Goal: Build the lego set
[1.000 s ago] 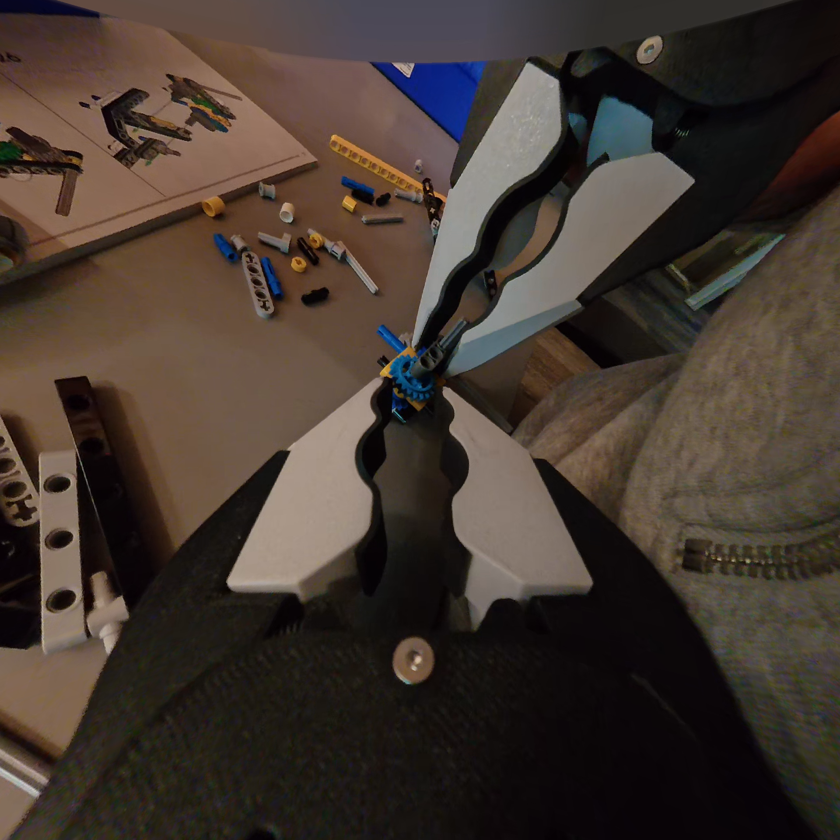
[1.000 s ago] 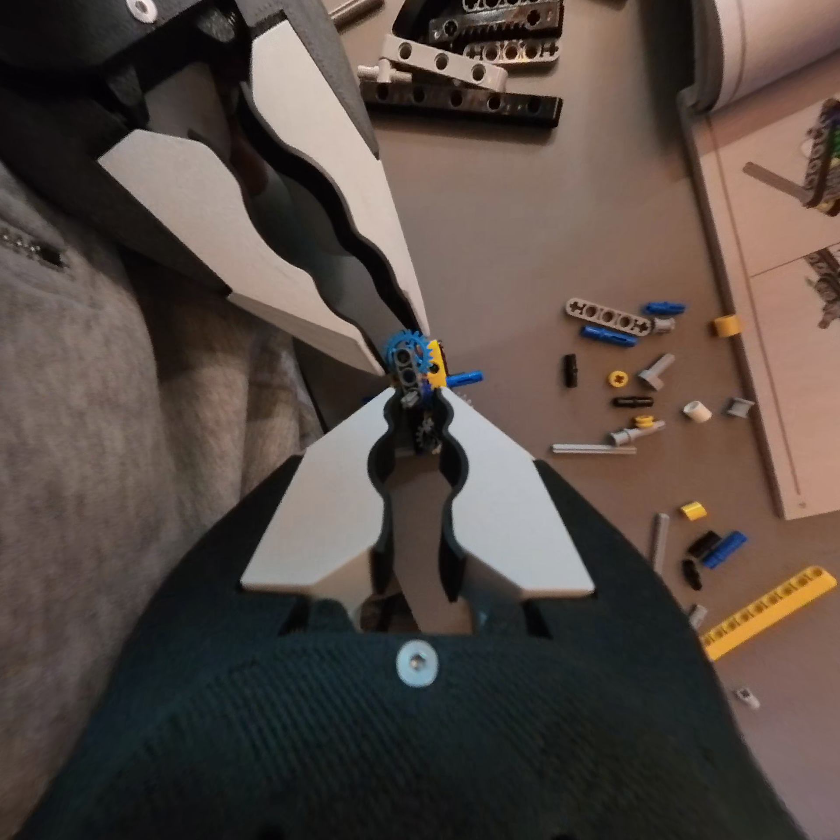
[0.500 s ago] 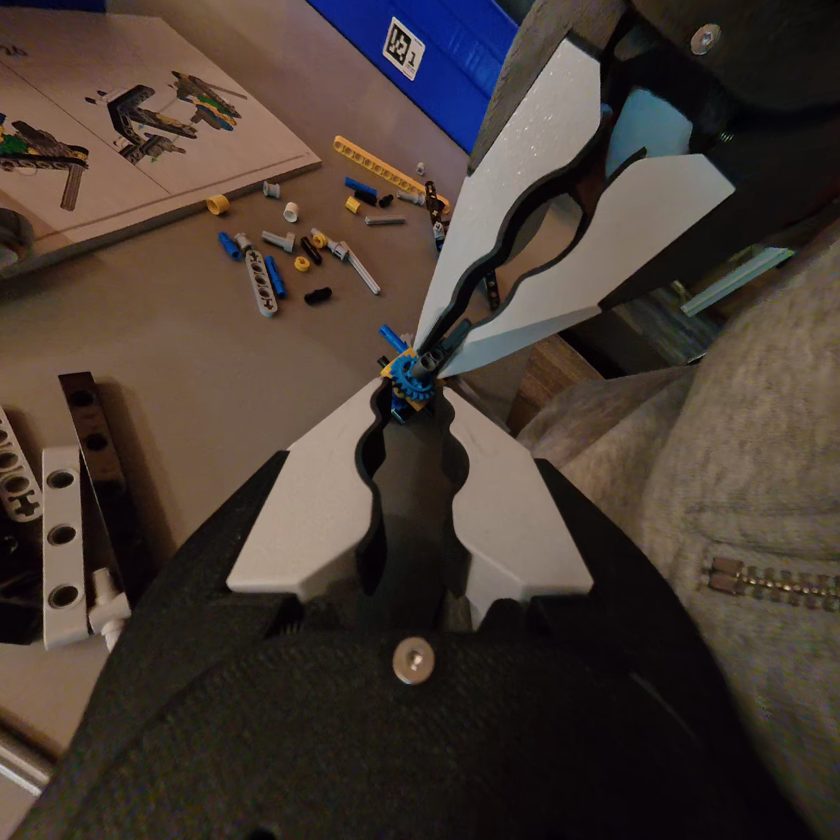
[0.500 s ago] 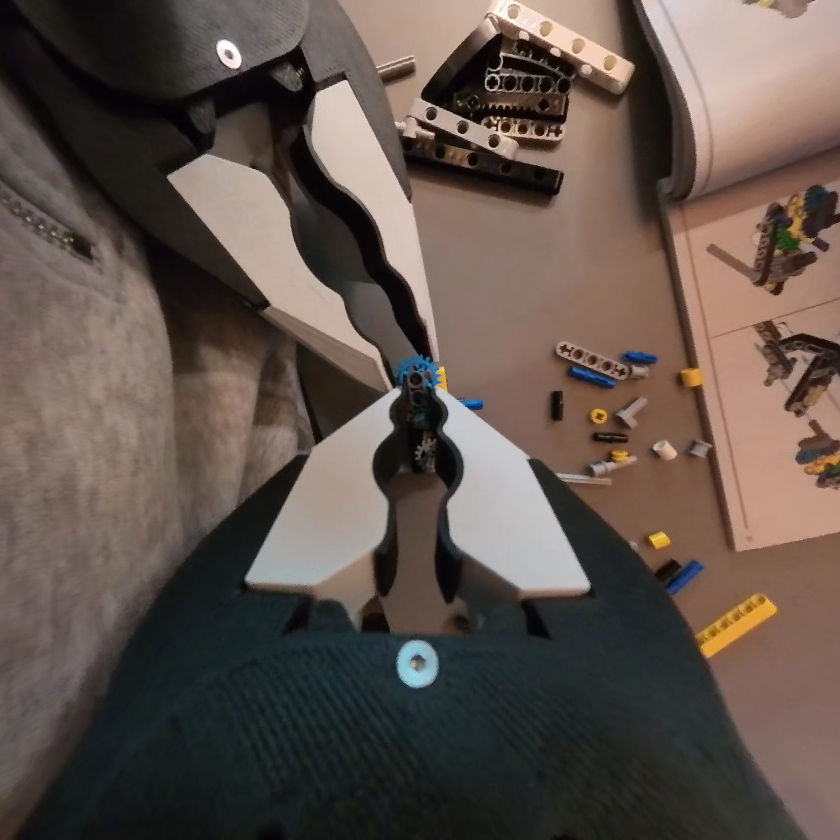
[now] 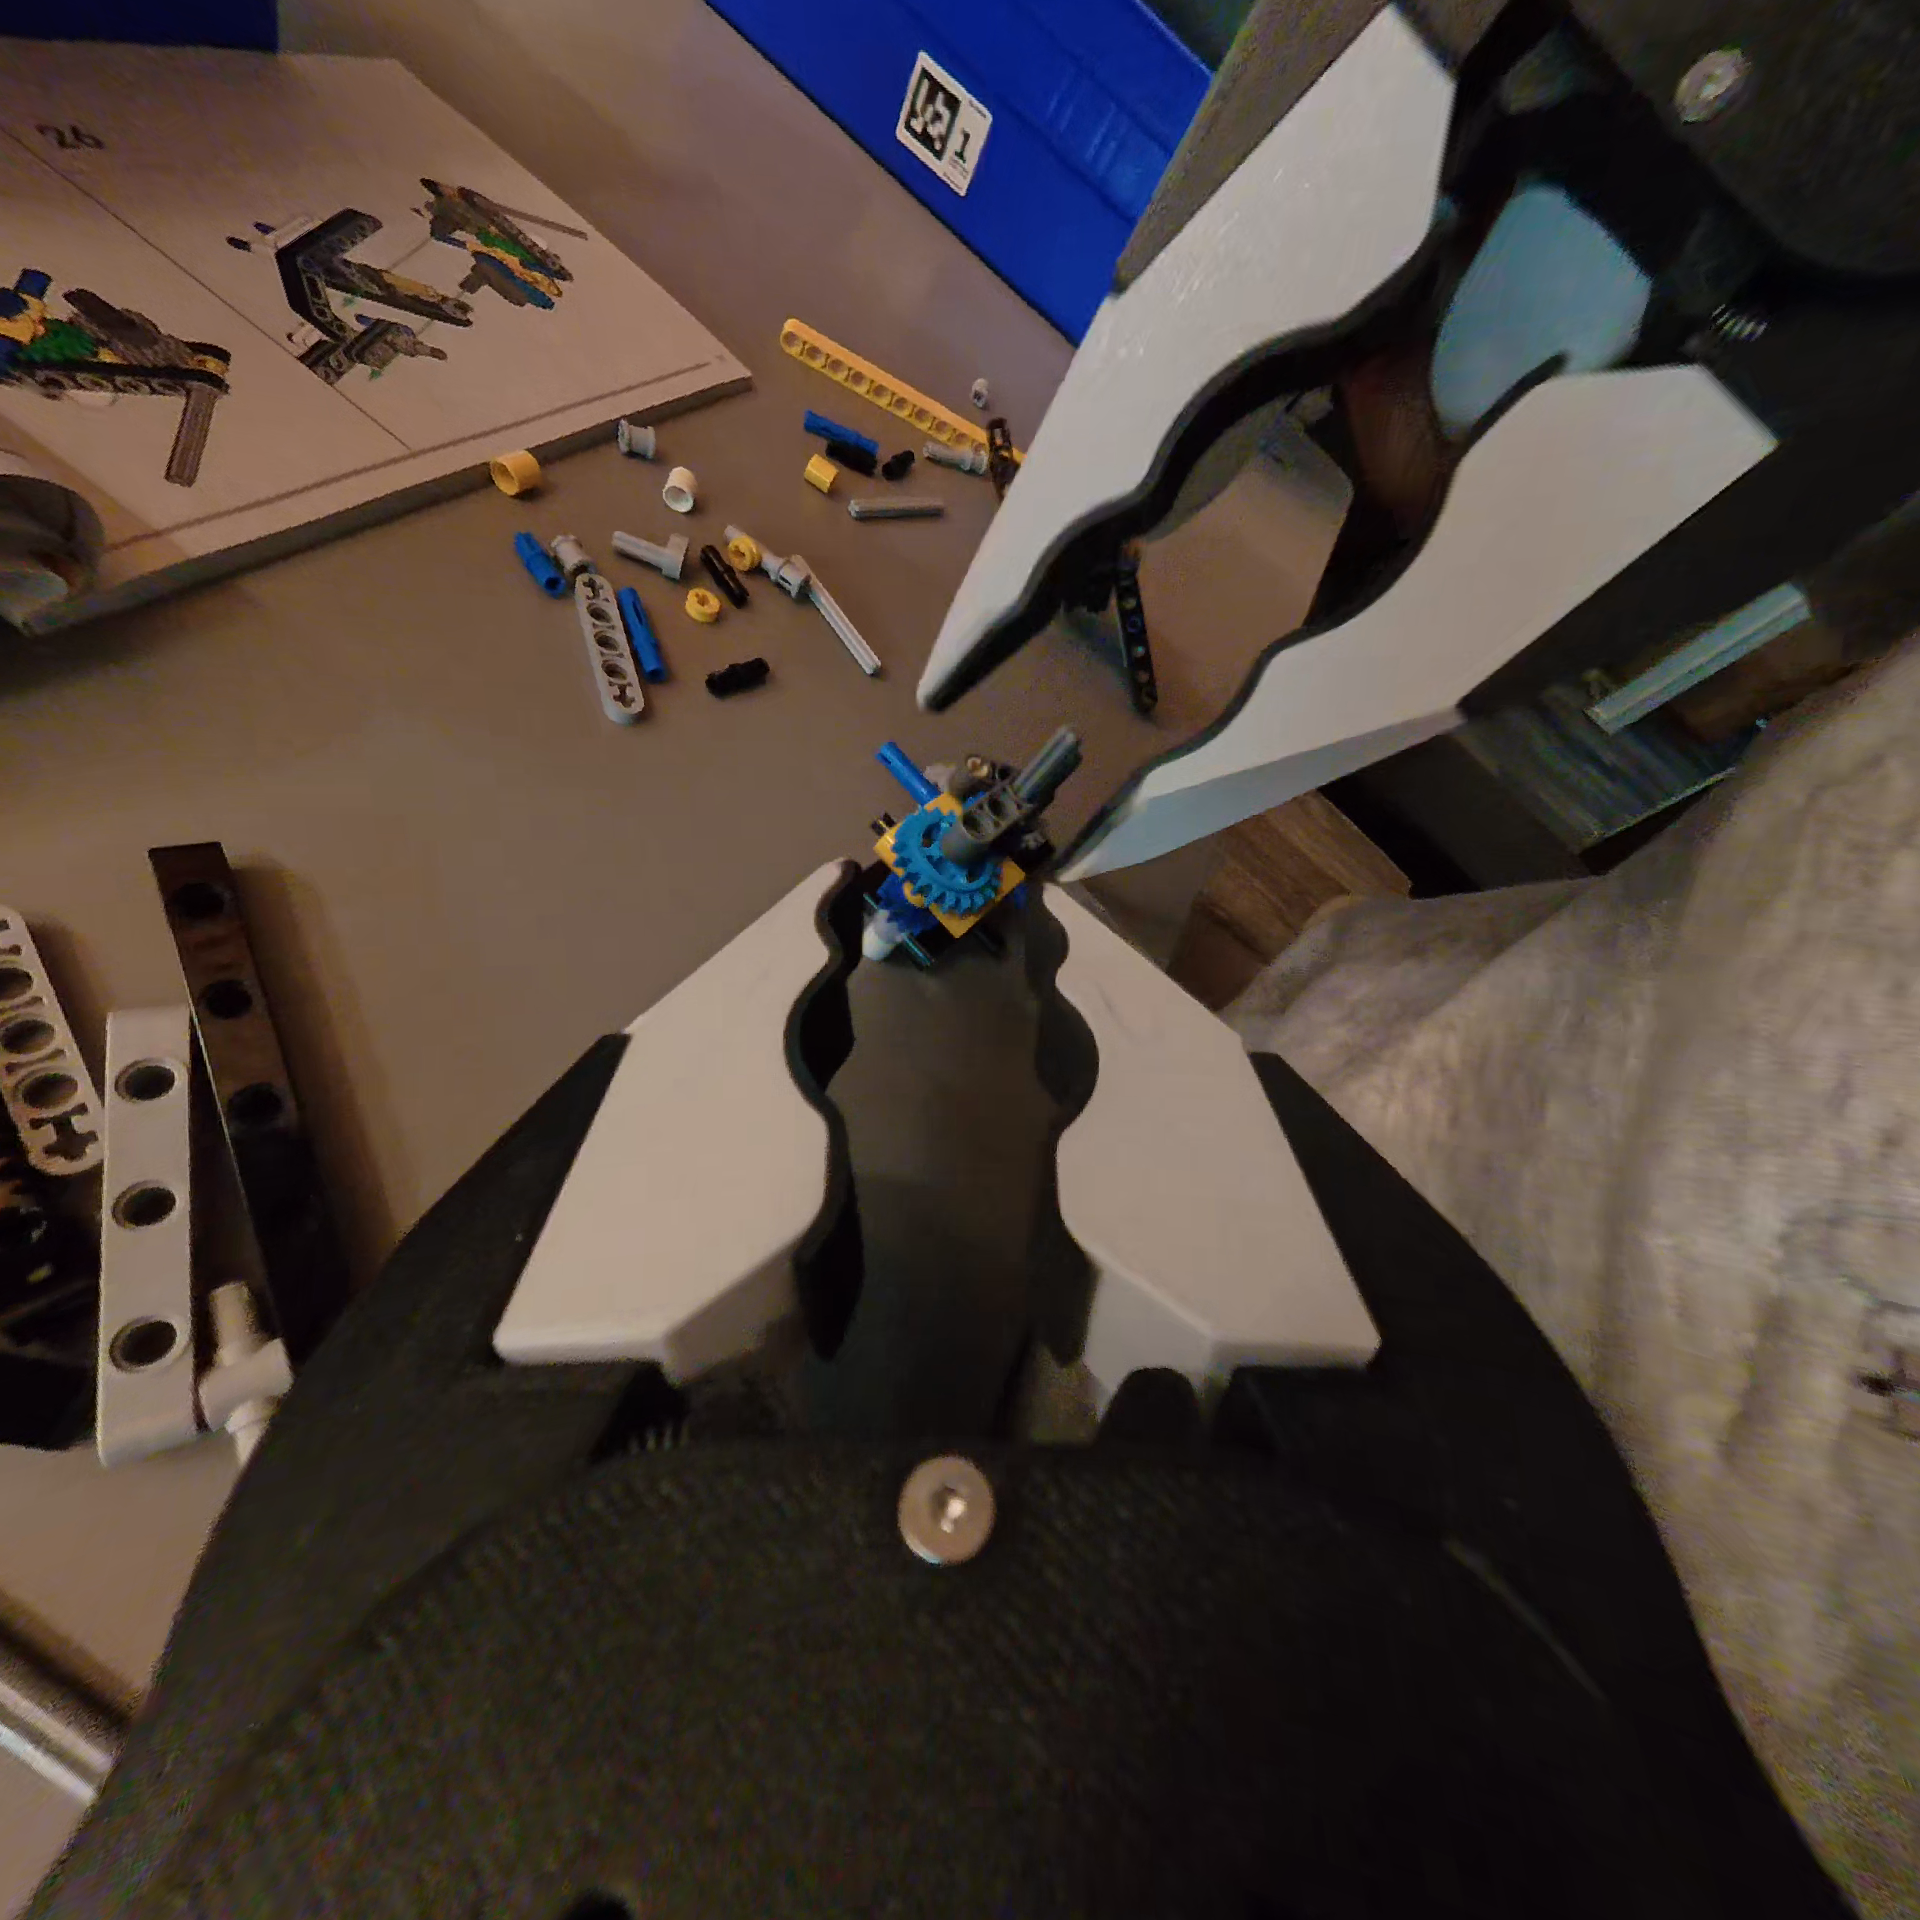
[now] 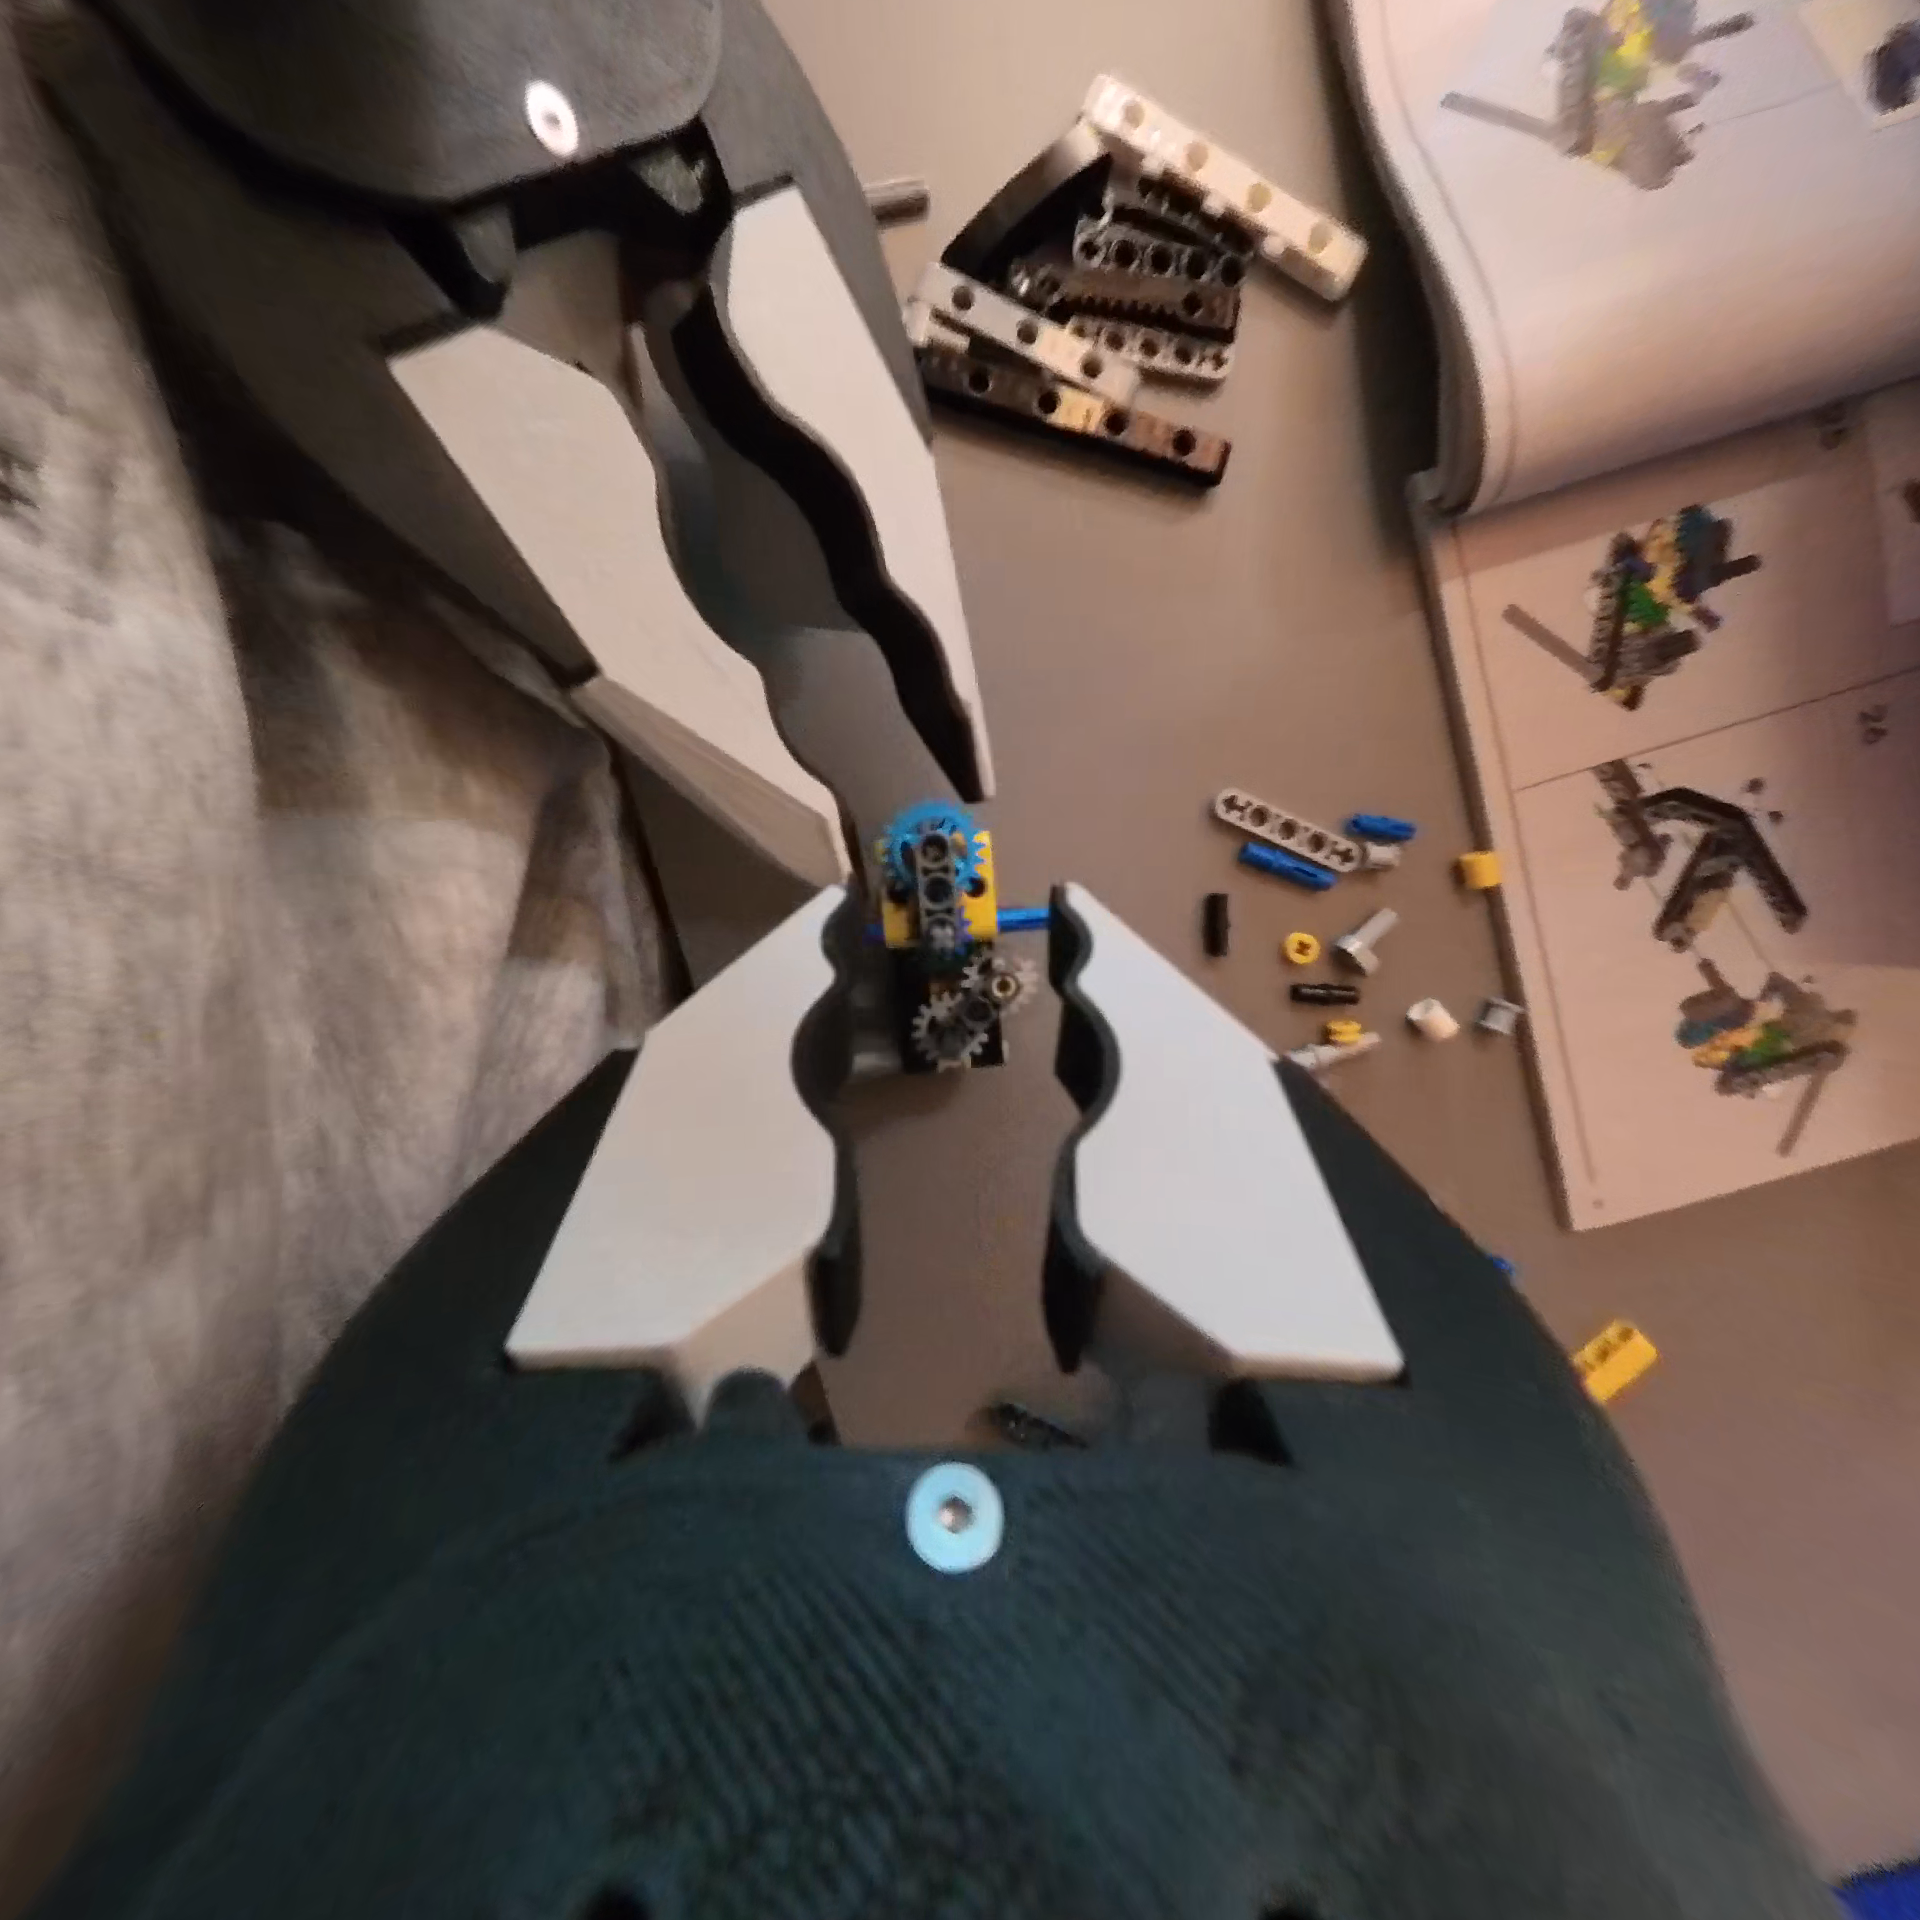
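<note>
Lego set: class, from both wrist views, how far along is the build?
Done: a small gear module is assembled, and a beam frame lies aside. In hand: the left gripper grips the module; the right gripper is open around it. Left: loose parts lie unused beside the manual, so much remains.

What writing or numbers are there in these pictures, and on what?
White sticker on the blue bin: a black pattern and a digit, not quoted here.
Instruction booklet: small page numbers, not quoted; blurred in the right wrist view.
Loose lego pieces, gear assembly: no writing visible.
</note>
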The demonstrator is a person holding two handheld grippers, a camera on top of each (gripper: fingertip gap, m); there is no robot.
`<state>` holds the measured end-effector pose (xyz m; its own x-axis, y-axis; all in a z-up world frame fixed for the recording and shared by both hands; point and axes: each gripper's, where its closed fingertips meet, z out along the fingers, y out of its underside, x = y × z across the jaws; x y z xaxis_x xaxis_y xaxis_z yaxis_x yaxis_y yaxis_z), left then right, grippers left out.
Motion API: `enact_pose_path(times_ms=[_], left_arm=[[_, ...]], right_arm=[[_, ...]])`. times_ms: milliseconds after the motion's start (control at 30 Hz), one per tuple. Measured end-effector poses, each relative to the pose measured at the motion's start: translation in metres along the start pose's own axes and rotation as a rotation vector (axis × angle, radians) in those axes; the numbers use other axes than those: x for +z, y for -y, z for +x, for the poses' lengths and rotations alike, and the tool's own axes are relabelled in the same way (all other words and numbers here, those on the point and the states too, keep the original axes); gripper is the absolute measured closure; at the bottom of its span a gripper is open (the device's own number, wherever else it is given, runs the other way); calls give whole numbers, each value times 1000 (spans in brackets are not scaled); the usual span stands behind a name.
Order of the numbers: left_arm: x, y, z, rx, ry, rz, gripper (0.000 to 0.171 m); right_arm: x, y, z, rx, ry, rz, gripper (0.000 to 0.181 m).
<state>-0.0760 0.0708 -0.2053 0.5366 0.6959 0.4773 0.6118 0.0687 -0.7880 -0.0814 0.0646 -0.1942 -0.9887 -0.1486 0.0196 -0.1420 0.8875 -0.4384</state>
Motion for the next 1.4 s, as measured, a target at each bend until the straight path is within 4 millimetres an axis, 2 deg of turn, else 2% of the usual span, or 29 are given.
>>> enact_pose_path(times_ms=[100, 233, 367, 500, 633, 767, 867, 967, 1067, 1400], left_arm=[[-2, 2, 0, 5, 6, 16, 139], [-5, 6, -1, -14, 1, 54, 133], [-6, 7, -1, -8, 0, 64, 128], [-4, 5, -3, 28, 36, 52, 125], [1, 9, 1, 12, 4, 61, 122], [11, 7, 2, -8, -7, 23, 125], [14, 2, 0, 44, 46, -6, 140], [17, 1, 1, 72, 67, -11, 142], [19, 2, 1, 60, 73, -9, 142], [16, 10, -13, 46, 195, 55, 143]], right_arm=[[-14, 3, 1, 67, -21, 87, 138], [-27, -13, 5, 155, -87, 161, 137], [-25, -31, 5, 235, -129, 249, 139], [-18, -36, 4, 243, -186, 357, 142], [-44, -12, 16, 194, -376, 705, 146], [-71, -8, 30, 208, -467, 970, 148], [-92, -15, 32, 231, -425, 1018, 146], [-101, -29, 37, 326, -375, 1099, 148], [-99, -34, 38, 405, -287, 1130, 147], [-86, -33, 38, 381, -321, 1054, 149]])
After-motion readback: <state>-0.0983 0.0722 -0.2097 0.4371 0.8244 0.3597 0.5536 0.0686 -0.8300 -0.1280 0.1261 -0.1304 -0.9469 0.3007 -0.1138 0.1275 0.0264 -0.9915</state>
